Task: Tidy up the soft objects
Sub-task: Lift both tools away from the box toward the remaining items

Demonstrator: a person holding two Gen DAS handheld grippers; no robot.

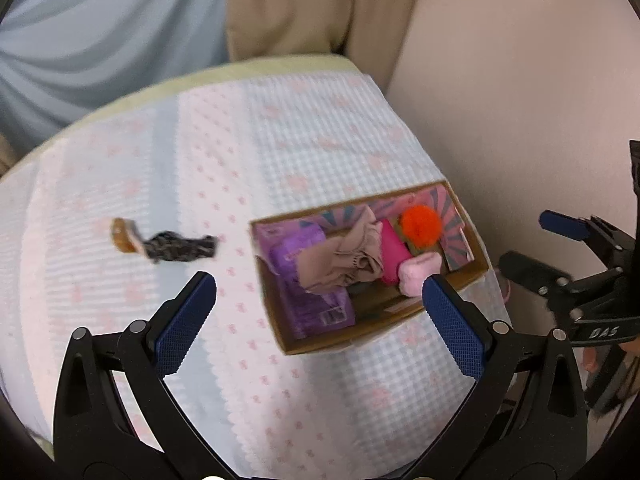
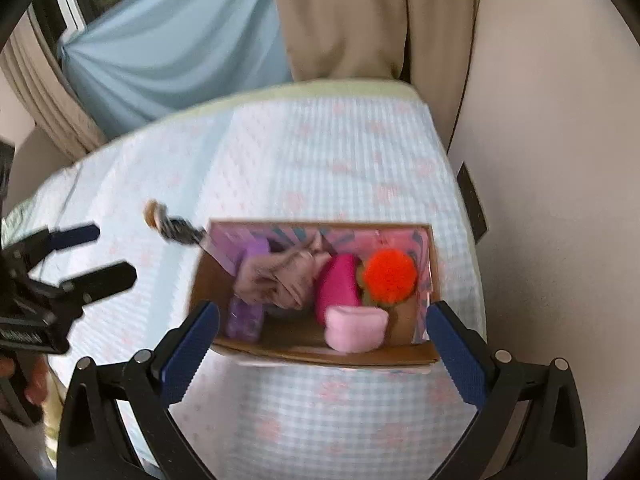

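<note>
An open cardboard box [image 1: 316, 345] [image 2: 320, 354] sits on a bed near its right edge. Inside lie a beige cloth [image 1: 344, 264] [image 2: 280, 278], a magenta roll [image 1: 394, 252] [image 2: 338, 290], an orange pompom [image 1: 421, 224] [image 2: 390, 276], a pale pink roll [image 1: 418, 274] [image 2: 356, 328] and a purple pack [image 1: 308, 300] [image 2: 246, 316]. A dark patterned soft item with a tan end [image 1: 168, 242] [image 2: 172, 226] lies on the bedcover left of the box. My left gripper [image 1: 320, 296] is open and empty above the box's near left side. My right gripper [image 2: 322, 320] is open and empty over the box's near edge.
The bedcover [image 1: 280, 140] [image 2: 320, 152] is pale blue check with pink flowers. Curtains [image 2: 344, 16] and a light blue sheet [image 2: 172, 40] hang behind the bed. A wall [image 2: 560, 160] runs along the right. The right gripper shows in the left wrist view [image 1: 560, 248]; the left gripper shows in the right wrist view [image 2: 92, 256].
</note>
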